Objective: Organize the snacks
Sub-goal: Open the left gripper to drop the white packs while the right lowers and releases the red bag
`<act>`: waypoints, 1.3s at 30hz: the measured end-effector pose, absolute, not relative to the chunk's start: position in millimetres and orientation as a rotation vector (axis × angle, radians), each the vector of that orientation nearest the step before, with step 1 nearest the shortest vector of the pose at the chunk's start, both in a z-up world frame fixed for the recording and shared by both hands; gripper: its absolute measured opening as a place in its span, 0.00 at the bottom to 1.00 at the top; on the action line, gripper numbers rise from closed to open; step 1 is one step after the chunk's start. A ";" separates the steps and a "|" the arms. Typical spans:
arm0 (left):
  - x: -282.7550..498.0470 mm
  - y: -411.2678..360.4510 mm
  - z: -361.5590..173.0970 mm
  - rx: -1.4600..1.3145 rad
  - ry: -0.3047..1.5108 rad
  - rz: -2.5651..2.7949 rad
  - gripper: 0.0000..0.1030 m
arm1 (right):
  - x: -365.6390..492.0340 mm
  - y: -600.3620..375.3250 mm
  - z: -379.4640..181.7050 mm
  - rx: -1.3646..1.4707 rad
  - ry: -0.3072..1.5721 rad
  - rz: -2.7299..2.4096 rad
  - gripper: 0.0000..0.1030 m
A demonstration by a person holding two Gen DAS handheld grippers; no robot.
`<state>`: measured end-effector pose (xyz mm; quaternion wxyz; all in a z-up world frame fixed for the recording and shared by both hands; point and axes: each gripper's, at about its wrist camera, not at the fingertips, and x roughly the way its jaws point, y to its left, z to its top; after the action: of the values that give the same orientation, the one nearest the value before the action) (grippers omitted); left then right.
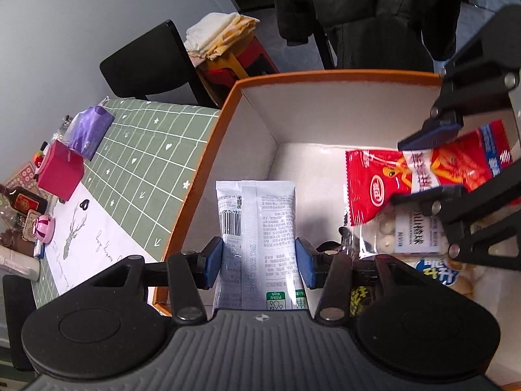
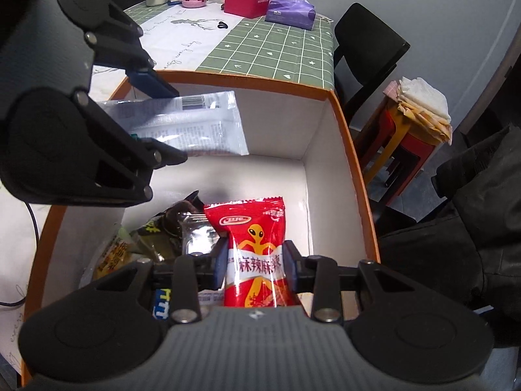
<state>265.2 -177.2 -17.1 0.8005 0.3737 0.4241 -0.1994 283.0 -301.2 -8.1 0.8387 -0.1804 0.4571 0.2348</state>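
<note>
- Far left in the left wrist view, the green-checked tabletop [image 1: 146, 150] carries clutter that plays no part here: a pink box [image 1: 60, 176] and a purple tissue pack [image 1: 91, 130], well apart from the work.
- Just right of it stands the orange-rimmed box [image 1: 224, 110], white inside, which I take to be where the snacks go.
- The left hand-held gripper [image 1: 260, 260] is clenched on a white snack packet [image 1: 257, 228], blue pads pressing both of its long edges. The packet's long axis runs straight ahead along the fingers, its free end pointing down at the bare white floor in the box's left half.
- In the right wrist view the same packet [image 2: 195, 123] hangs over the box's far left corner, so a release would drop it on empty floor, apart from the pile.
- Further right, the right hand-held gripper [image 2: 254, 267] is clenched on a red snack bag [image 2: 257, 254], held across its middle with its long axis also along the fingers.
- That bag hangs over the right half, just above the snacks already lying there; each hand is nearer its own side of the box.
- Hard to tell: whether either packet's lower end touches the floor or the pile.
- The pile [image 2: 156, 241] is half hidden behind the right hand-held gripper's body; a dark packet, a yellowish one and a clear bag of pale balls [image 1: 387, 238] show only in part, so I cannot count them.
</note>
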 end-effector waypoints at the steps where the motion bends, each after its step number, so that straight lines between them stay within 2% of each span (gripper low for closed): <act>1: 267.0 -176.9 -20.0 0.807 0.914 -0.430 0.53 | 285.4 -300.0 -9.2 -0.388 0.966 0.497 0.33; 11: 273.7 -180.1 -45.2 0.866 0.933 -0.458 0.54 | 303.9 -298.5 -17.5 -0.361 0.968 0.510 0.33; 13: 273.9 -180.0 -47.8 0.865 0.931 -0.459 0.62 | 304.8 -298.3 -18.2 -0.360 0.970 0.509 0.33; 16: 272.8 -178.5 -46.6 0.854 0.920 -0.456 0.63 | 306.9 -298.1 -20.2 -0.356 0.974 0.509 0.33; 20: 269.8 -177.2 -37.2 0.823 0.906 -0.475 0.69 | 309.0 -298.8 -23.6 -0.342 0.983 0.511 0.33; 30: 265.9 -155.0 -4.3 0.722 0.960 -0.424 0.70 | 317.7 -281.7 -22.7 -0.363 0.964 0.591 0.34; 36: 257.0 -124.9 17.4 0.687 0.991 -0.354 0.70 | 316.8 -253.3 -22.8 -0.546 0.848 0.725 0.34; 39: 249.6 -109.0 27.5 0.635 0.976 -0.347 0.73 | 314.9 -237.3 -22.9 -0.647 0.811 0.801 0.34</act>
<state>249.6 -109.0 27.5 0.8211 0.2983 0.4585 -0.1628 314.9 -237.3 -22.9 0.7929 -0.3008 0.3770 0.3724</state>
